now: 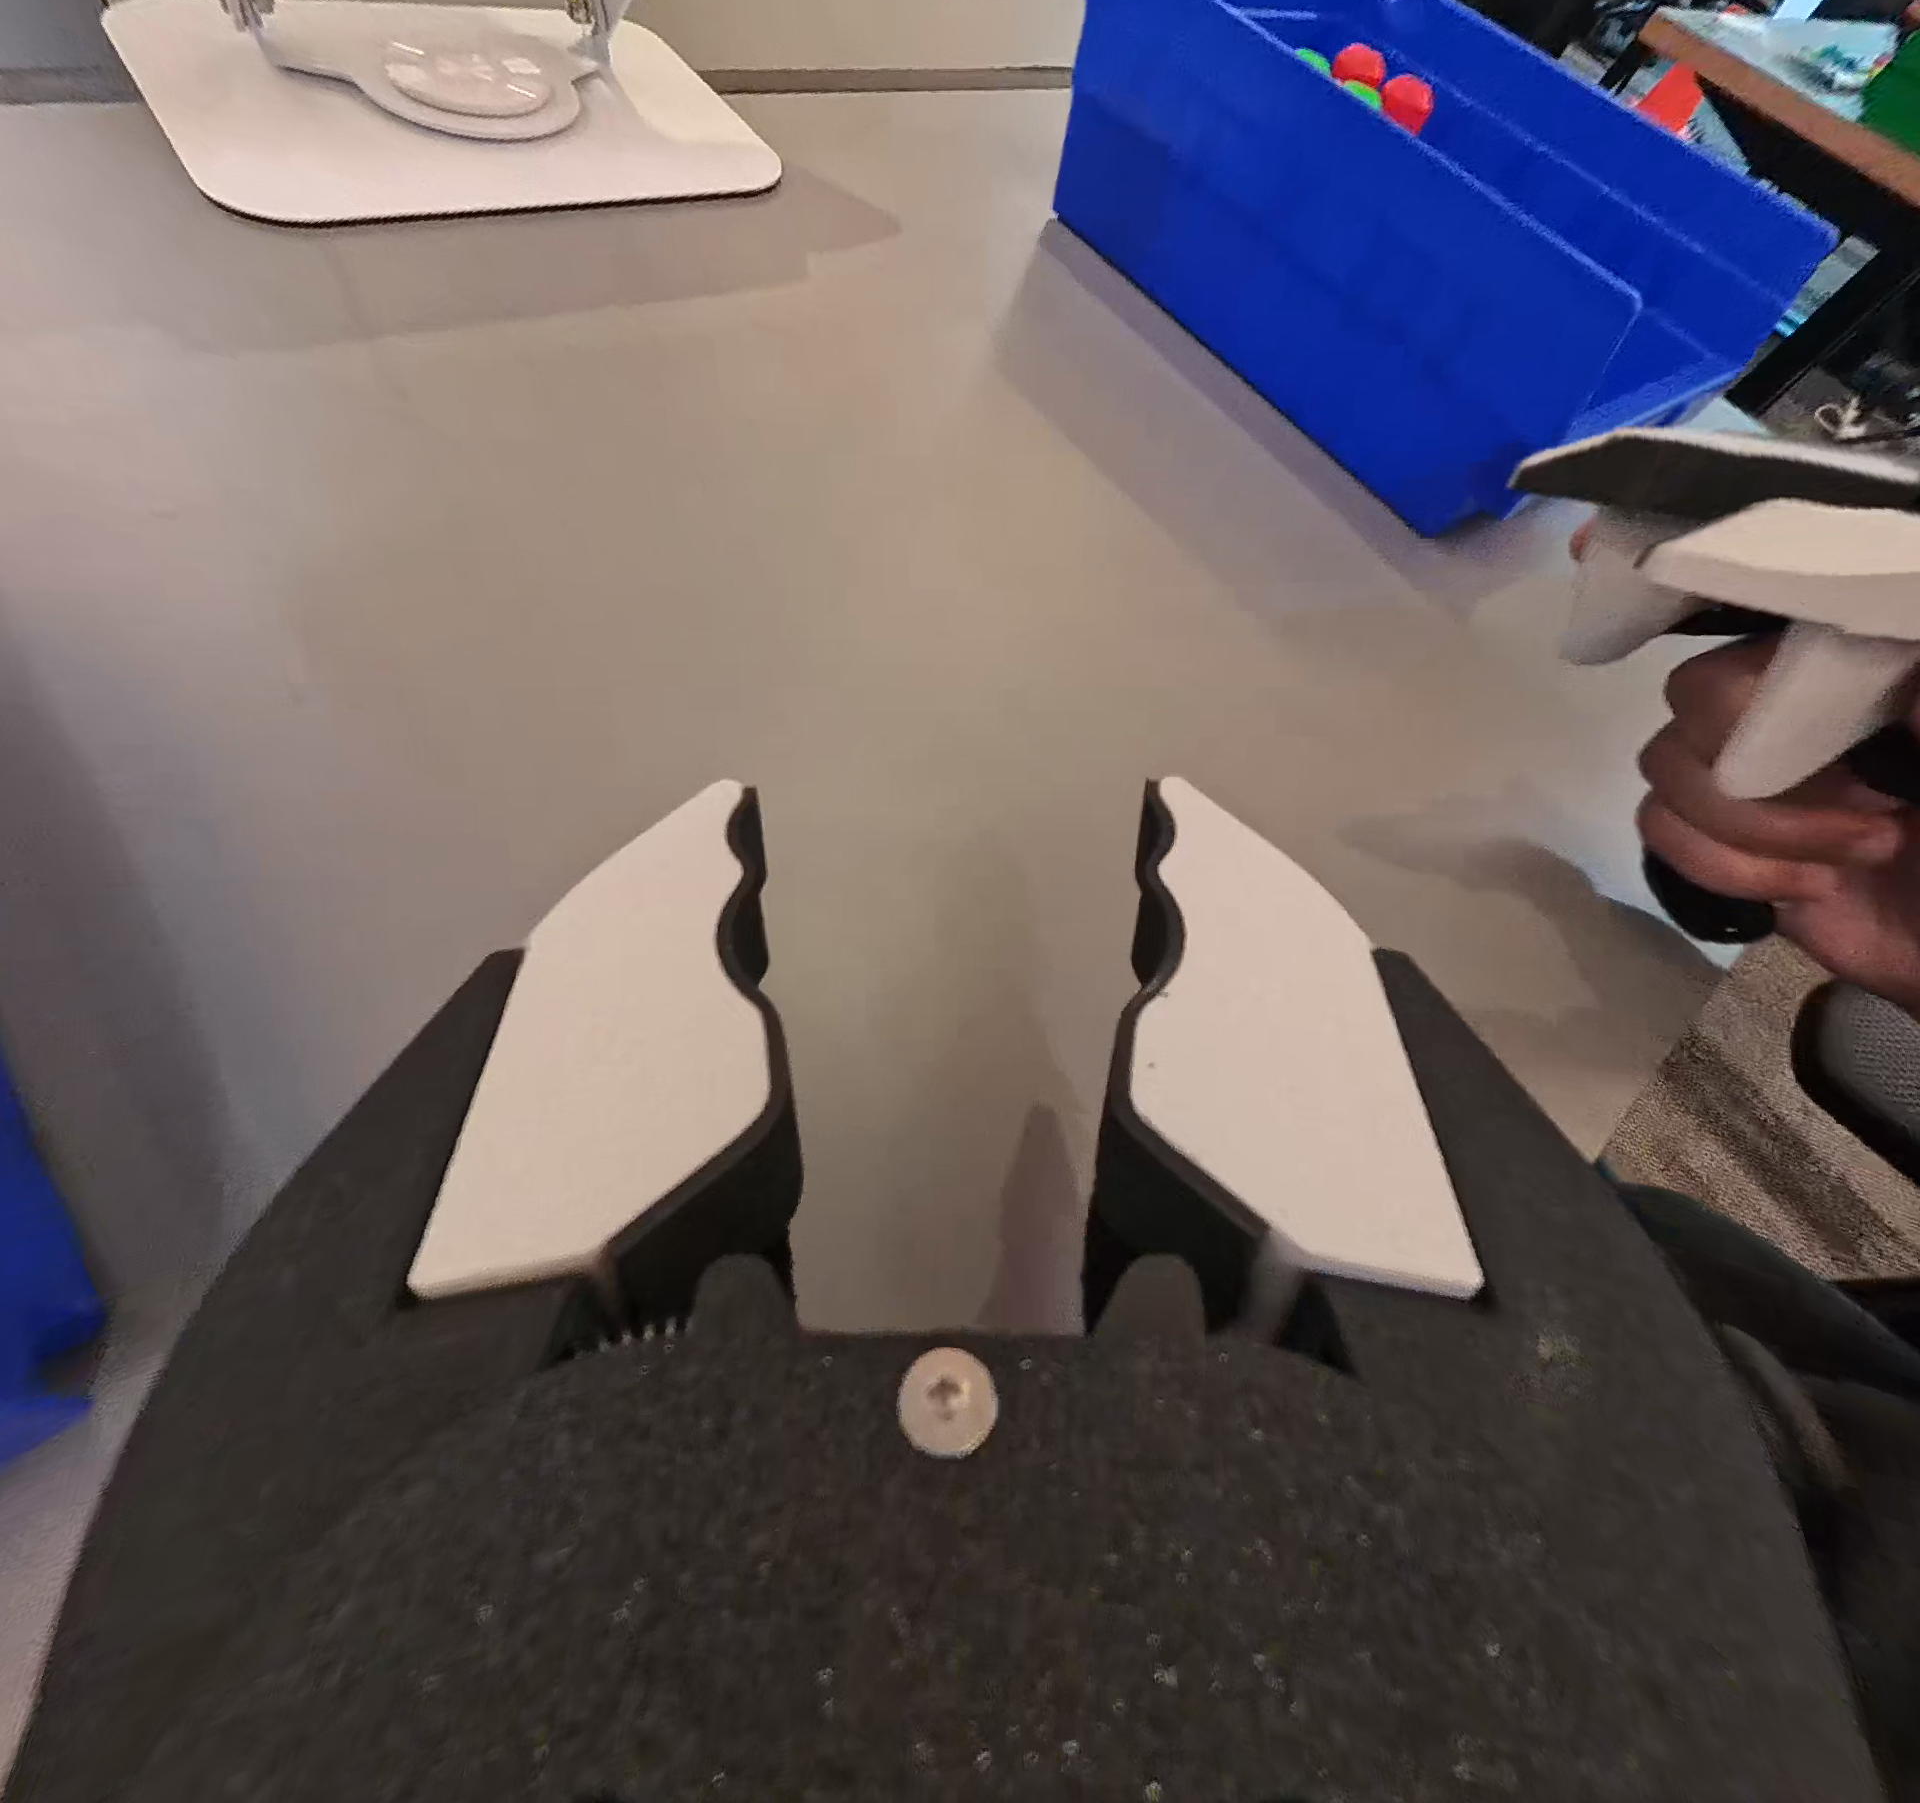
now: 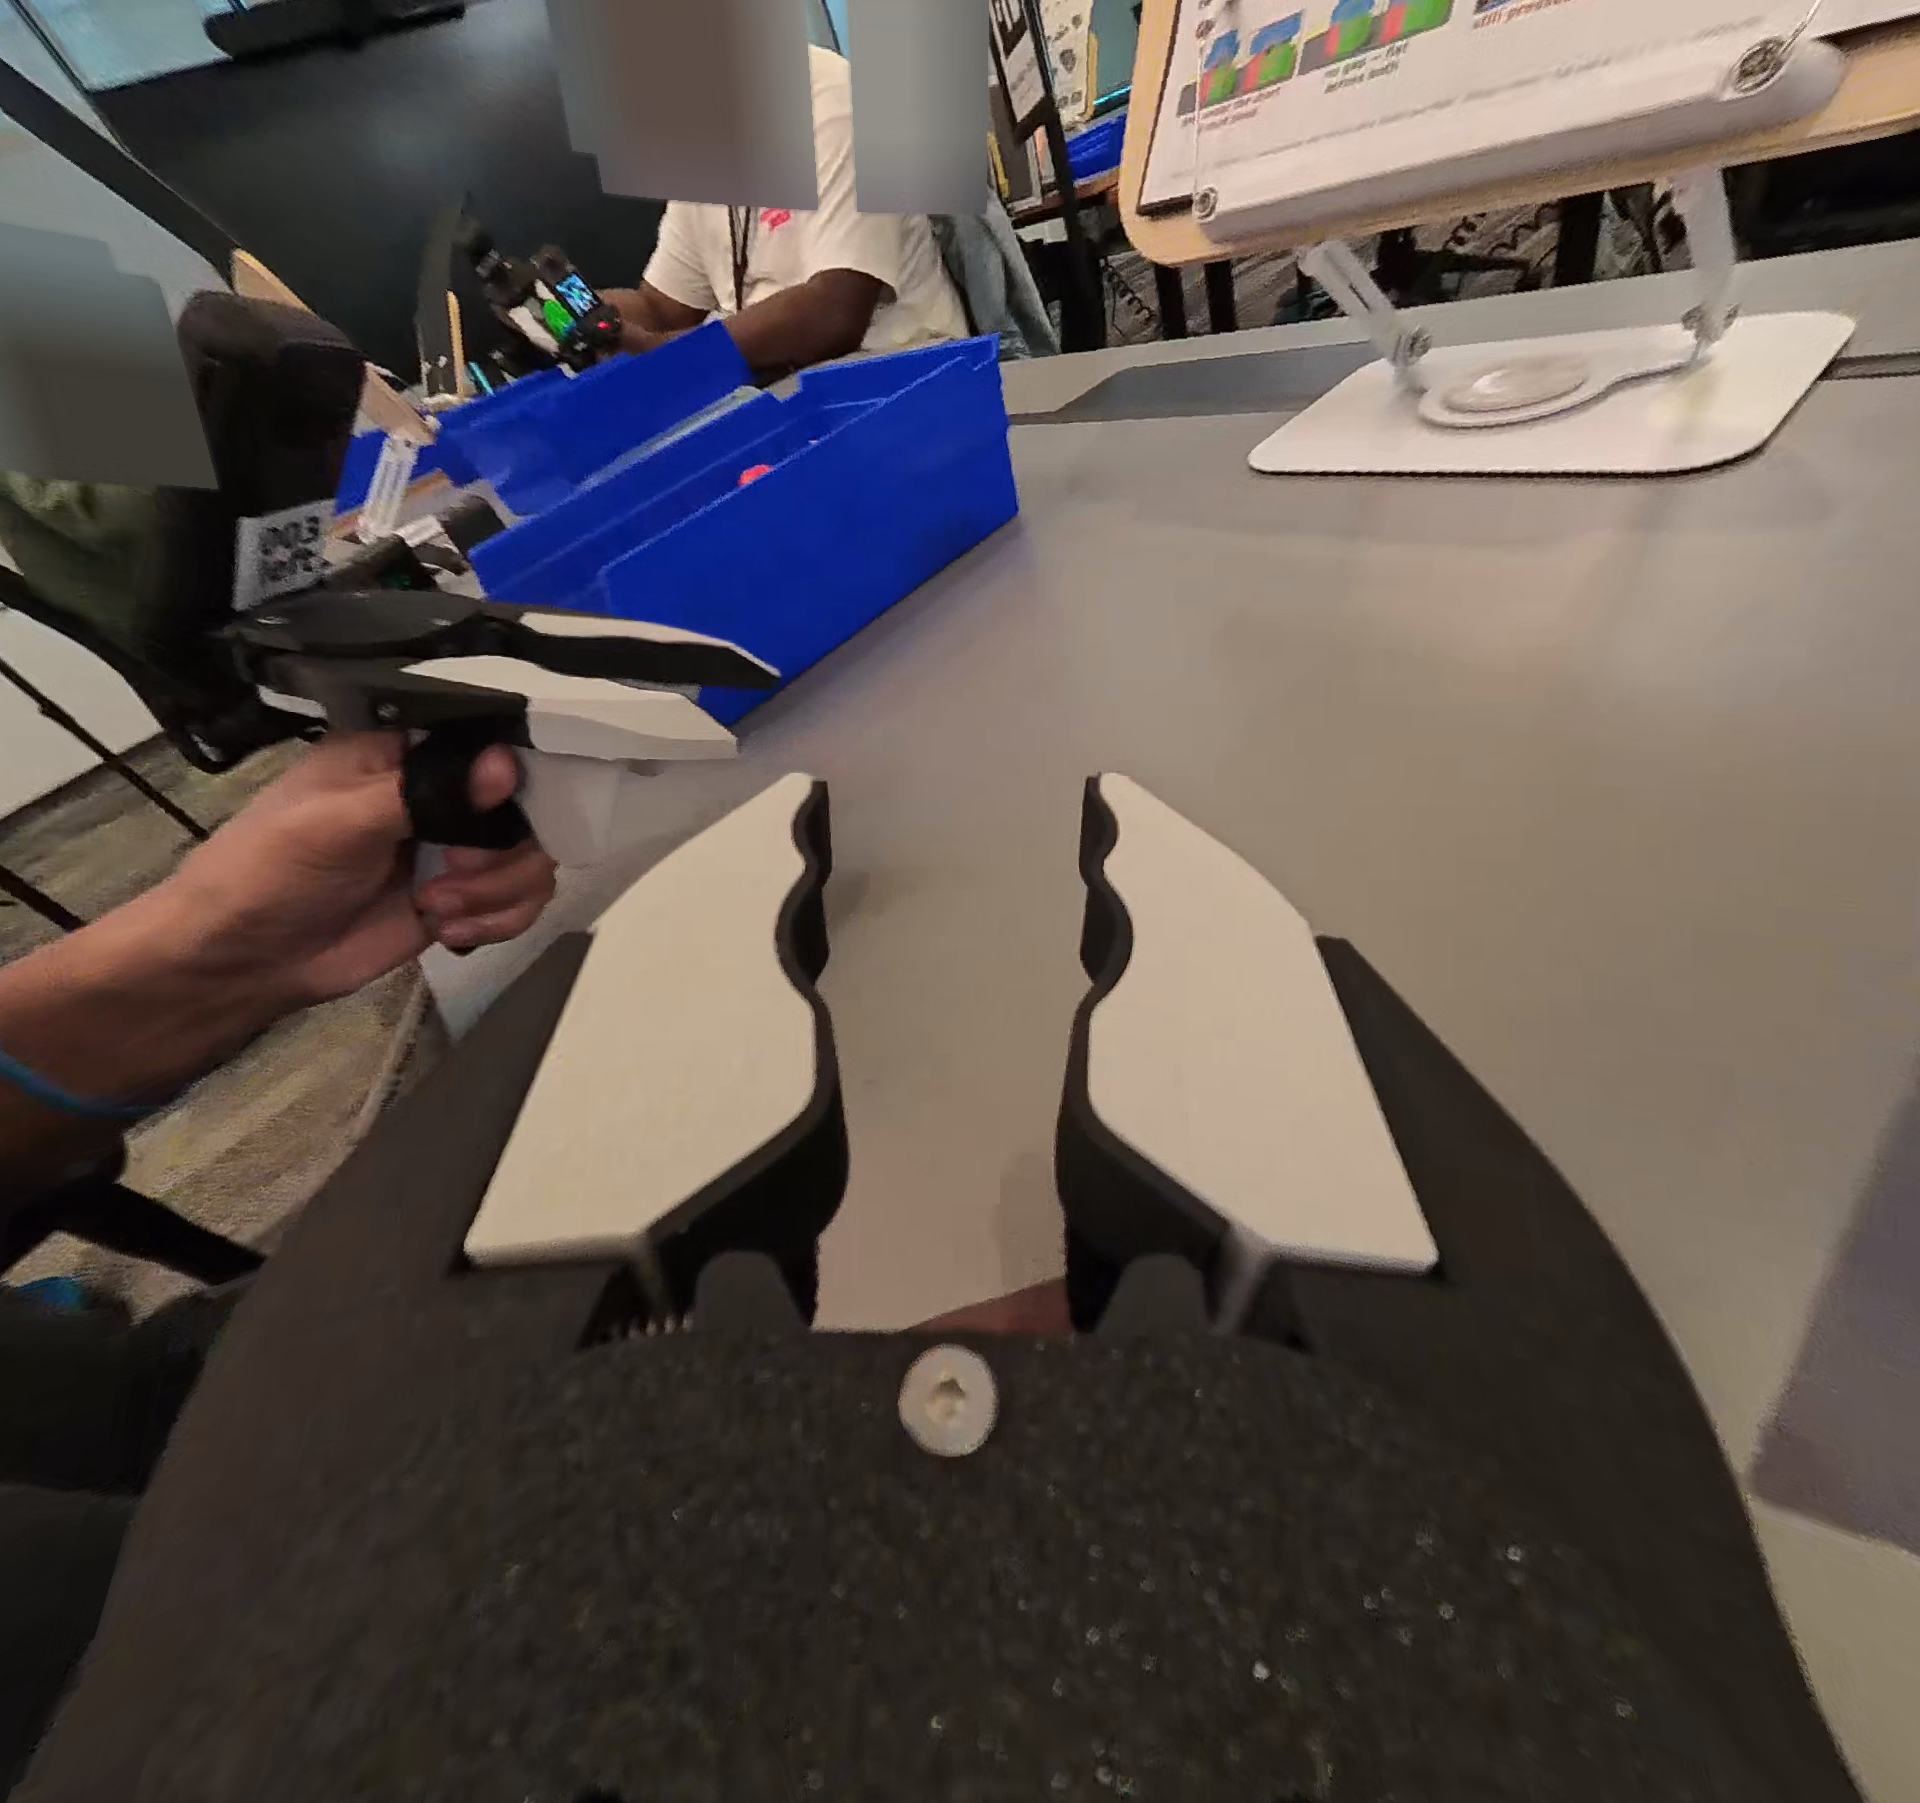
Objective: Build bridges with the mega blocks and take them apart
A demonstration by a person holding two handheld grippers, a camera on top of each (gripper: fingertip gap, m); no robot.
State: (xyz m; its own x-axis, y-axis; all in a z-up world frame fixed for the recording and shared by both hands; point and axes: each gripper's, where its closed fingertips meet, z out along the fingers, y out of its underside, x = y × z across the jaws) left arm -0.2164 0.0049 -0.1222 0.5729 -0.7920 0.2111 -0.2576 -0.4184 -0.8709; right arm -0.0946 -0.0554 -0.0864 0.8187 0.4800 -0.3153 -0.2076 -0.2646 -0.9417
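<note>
Red and green mega blocks (image 1: 1374, 83) lie inside a blue bin (image 1: 1351, 299) at the far right of the grey table (image 1: 727, 558). My left gripper (image 1: 948, 797) is open and empty above the bare table, well short of the bin. My right gripper (image 2: 956, 787) is open and empty over the table too. In the right wrist view the bin (image 2: 810, 548) stands at the far left with a red block (image 2: 755, 475) just showing. The left gripper (image 2: 743, 709) hovers in front of the bin, held by a hand. The right gripper (image 1: 1558, 517) shows at the right edge of the left wrist view.
A white stand (image 2: 1558, 403) at the back holds a board with an instruction sheet (image 2: 1455, 39); its base (image 1: 436, 101) also shows in the left wrist view. A blue object (image 1: 31, 1234) sits at the left edge. A person (image 2: 810, 278) sits beyond the bin. The table edge (image 1: 1662, 1047) drops off at the right.
</note>
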